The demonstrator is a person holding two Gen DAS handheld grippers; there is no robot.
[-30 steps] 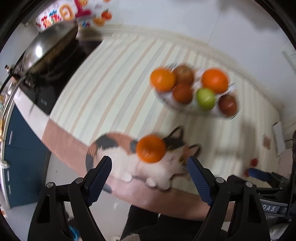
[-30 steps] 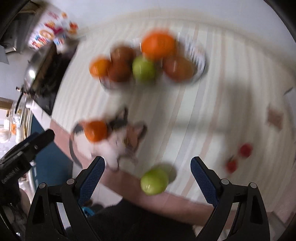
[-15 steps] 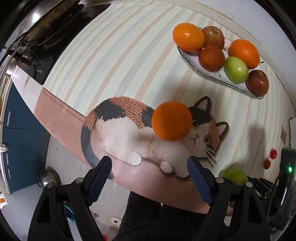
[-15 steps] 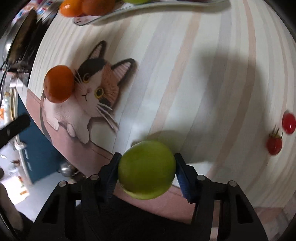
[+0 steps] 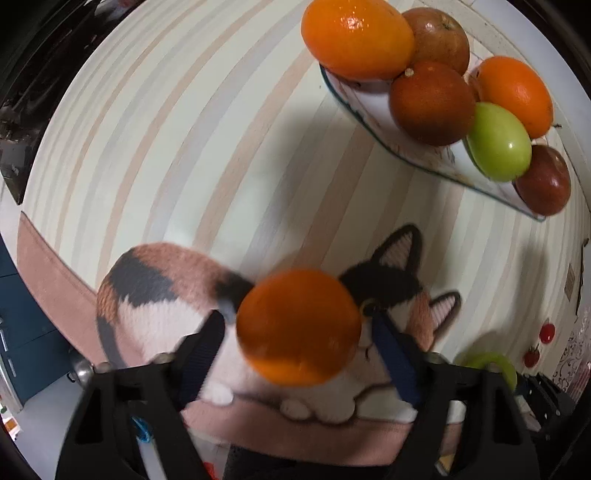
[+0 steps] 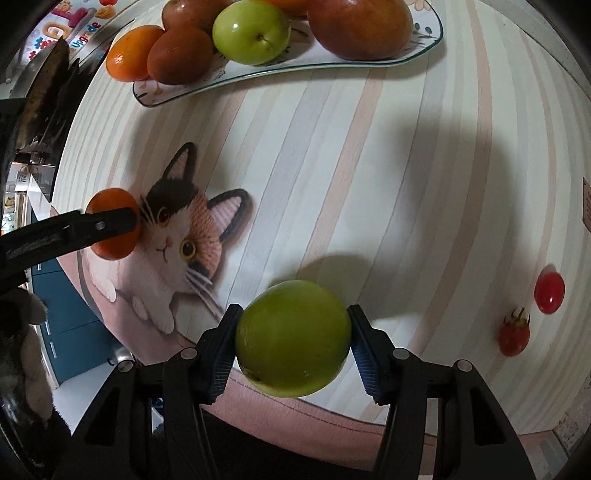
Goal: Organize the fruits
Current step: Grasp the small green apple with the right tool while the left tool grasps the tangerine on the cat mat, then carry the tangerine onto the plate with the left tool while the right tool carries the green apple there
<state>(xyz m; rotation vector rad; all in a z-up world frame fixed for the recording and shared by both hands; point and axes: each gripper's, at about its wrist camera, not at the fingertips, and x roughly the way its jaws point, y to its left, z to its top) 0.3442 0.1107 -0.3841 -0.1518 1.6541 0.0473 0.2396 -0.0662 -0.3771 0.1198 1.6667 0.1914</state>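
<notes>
My left gripper [image 5: 299, 345] is shut on an orange [image 5: 299, 326] over the cat picture on the table mat; it also shows in the right wrist view [image 6: 110, 223]. My right gripper [image 6: 293, 341] is shut on a green apple [image 6: 293, 338] near the table's front edge; the apple shows in the left wrist view [image 5: 491, 363]. A white plate [image 6: 280, 68] at the back holds several oranges, apples and a green apple [image 6: 251, 31]; the plate also shows in the left wrist view [image 5: 373, 107].
Two cherry tomatoes [image 6: 515, 332] [image 6: 549, 288] lie on the striped mat at the right. A stove with a pan [image 6: 48, 85] stands at the far left. The table's front edge [image 6: 295, 406] is just below the grippers.
My left gripper moved down onto the orange and closed its fingers on it. My right gripper, holding the green apple, pulled back and tilted so the plate came into view.
</notes>
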